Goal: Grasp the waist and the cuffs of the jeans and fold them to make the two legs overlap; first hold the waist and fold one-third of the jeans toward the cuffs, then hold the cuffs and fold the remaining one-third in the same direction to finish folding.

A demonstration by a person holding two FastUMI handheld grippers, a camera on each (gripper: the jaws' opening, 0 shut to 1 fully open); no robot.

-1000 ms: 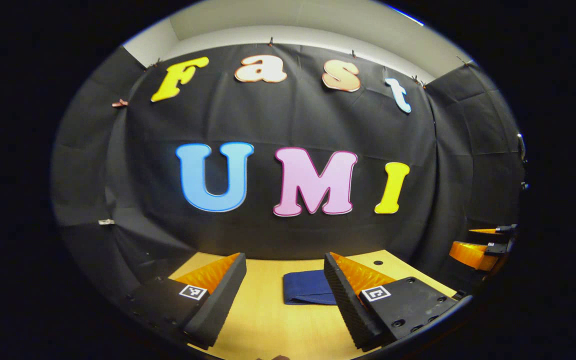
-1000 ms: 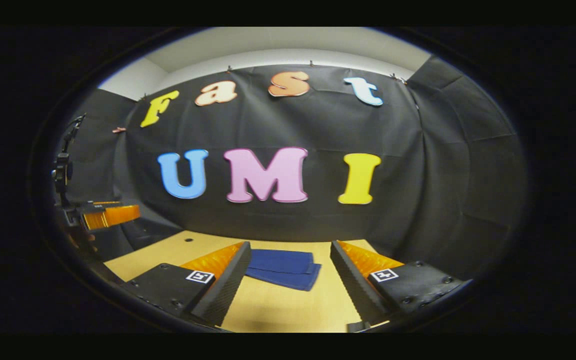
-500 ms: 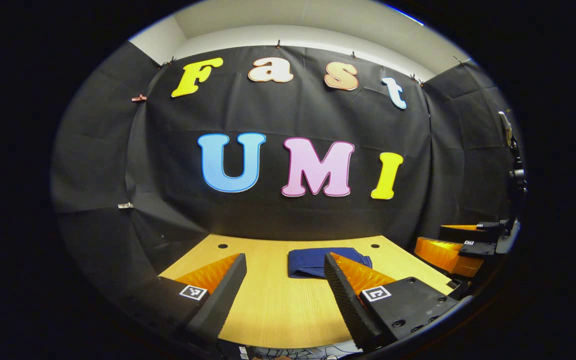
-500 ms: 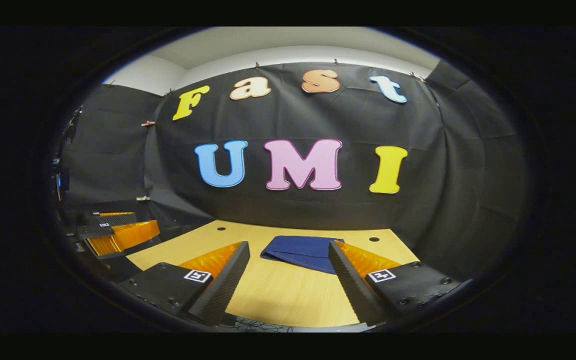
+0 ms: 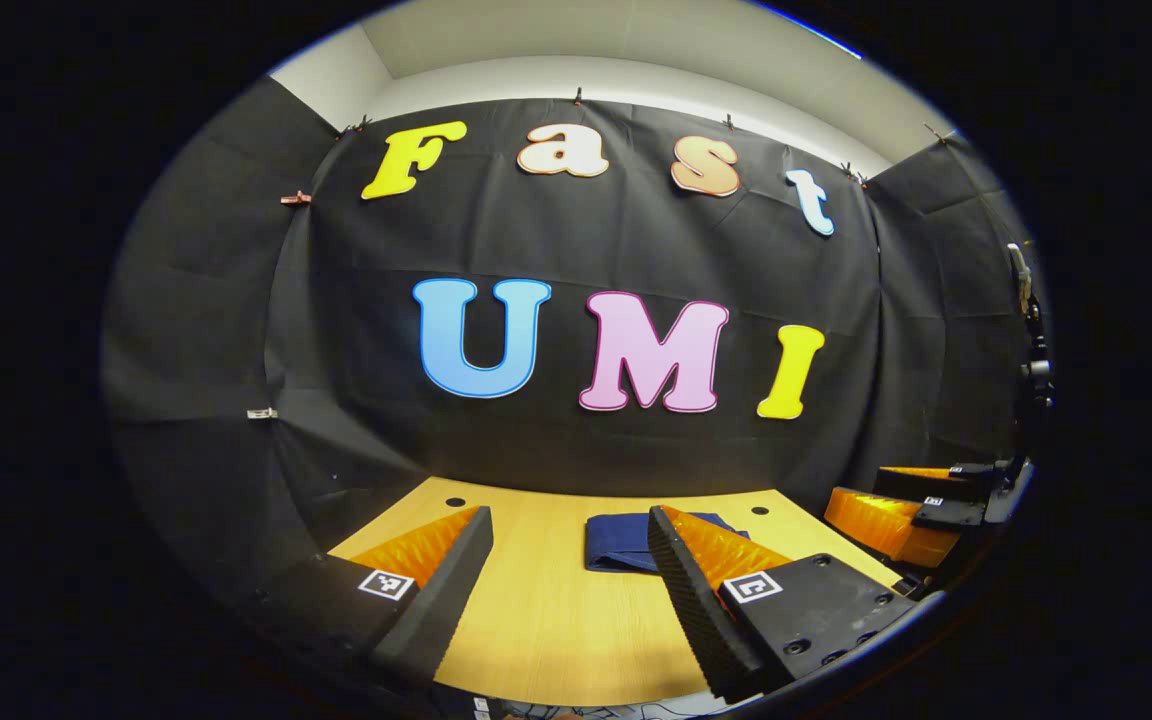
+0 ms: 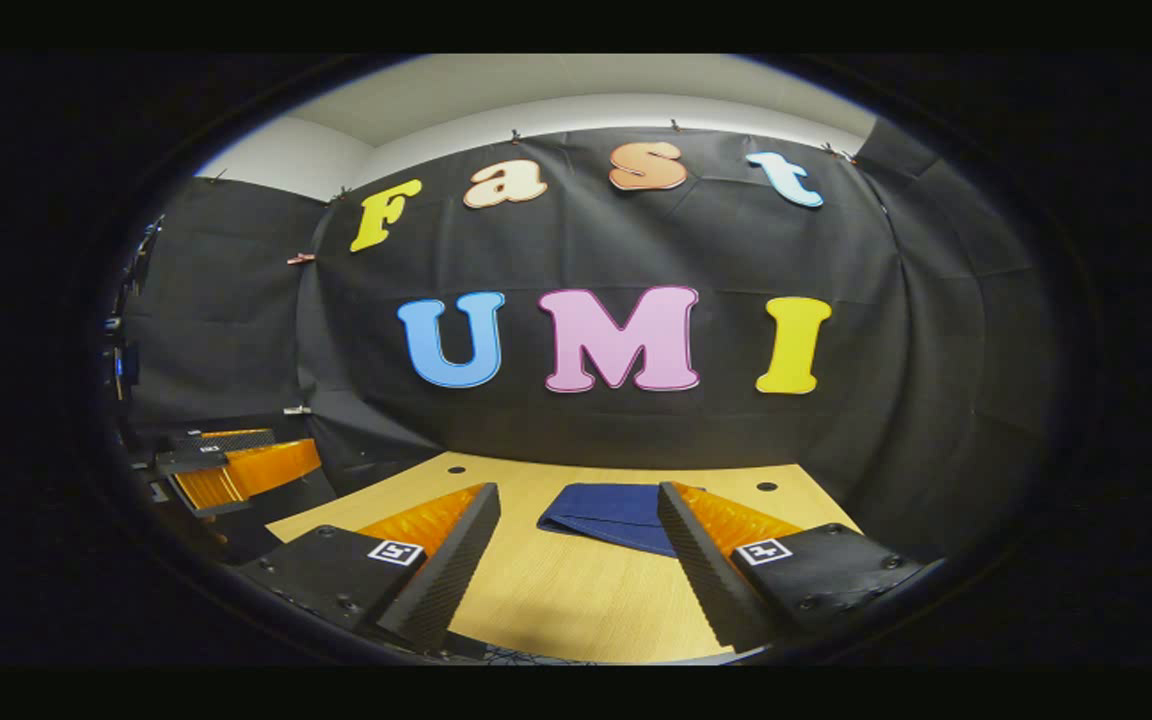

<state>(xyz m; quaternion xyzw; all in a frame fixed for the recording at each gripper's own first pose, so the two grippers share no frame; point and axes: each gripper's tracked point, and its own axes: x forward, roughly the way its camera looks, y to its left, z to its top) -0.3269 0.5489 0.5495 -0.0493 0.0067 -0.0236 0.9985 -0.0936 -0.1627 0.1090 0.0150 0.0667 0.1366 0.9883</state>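
While both grippers' fingers gape empty, folded jeans [image 5: 621,541] lie beyond them on table [image 5: 546,620], seemingly untouched.

Black cloth [image 5: 576,250] hangs across the back of the booth and wraps round both sides, creased and pinned along its top edge by small clips [image 5: 577,96]. Above it, in the upper part of the frame, a pale wall [image 5: 636,75] meets a plain light ceiling [image 6: 536,80]. Low in the frame a light wooden table [image 5: 556,620] runs up to the cloth, with two small dark round holes [image 5: 455,502] near its far corners. The lighting is even, without hard shadows.
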